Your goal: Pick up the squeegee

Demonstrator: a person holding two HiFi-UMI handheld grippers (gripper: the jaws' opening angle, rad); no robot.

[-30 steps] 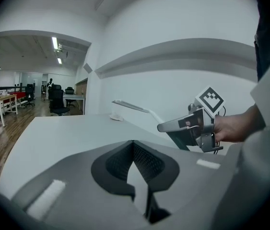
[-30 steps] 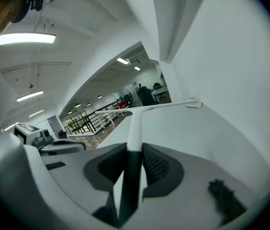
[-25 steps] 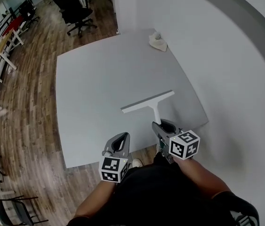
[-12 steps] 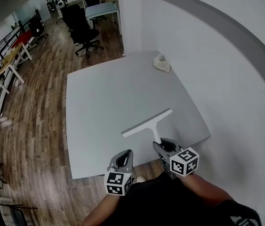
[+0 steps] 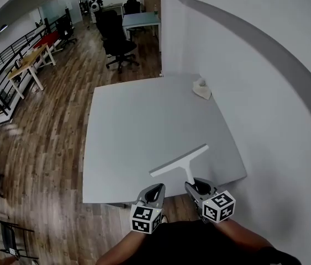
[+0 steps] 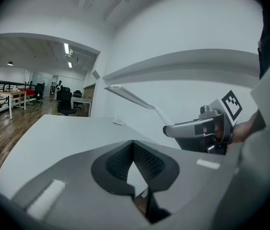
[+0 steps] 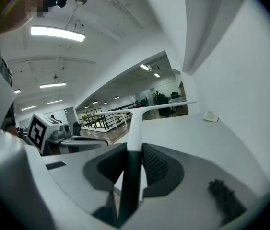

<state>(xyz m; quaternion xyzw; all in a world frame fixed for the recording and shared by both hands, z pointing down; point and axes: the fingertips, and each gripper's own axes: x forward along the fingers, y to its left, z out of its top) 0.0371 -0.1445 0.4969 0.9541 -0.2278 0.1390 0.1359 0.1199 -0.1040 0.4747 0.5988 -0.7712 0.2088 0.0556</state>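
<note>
**Squeegee up, held by its handle over the table's near corner**

A grey table [image 5: 127,137] fills the middle of an open office, its right edge near a white wall [image 5: 271,126]. Above its near right corner the white squeegee [image 5: 178,163] hangs clear of the top. Its blade lies crosswise, away from the person, and its handle runs back into the right gripper [image 5: 198,187]. The right gripper view shows those jaws clamped on the handle [image 7: 134,128]. The left gripper [image 5: 154,191] rides just beside it, its jaws together on nothing.

The pick-up looks all but complete; what is left is to carry the lift cleanly. The hold sits low on the handle and the long blade acts as a lever, so it could twist in the pads. A firm, unchanged clamp and a level blade would likely serve best. A straight rise should also keep the blade's right tip off the wall, the only thing near it. The idle left gripper does best to stay clear of the handle.

Around it lie a wood floor [image 5: 45,142] and desks along a railing [image 5: 33,57]. A black office chair [image 5: 116,40] stands beyond the table's far edge. A person stands far back [image 5: 94,3]. A crumpled white cloth [image 5: 201,90] lies at the table's far right corner, well apart from the squeegee and in nobody's way.
</note>
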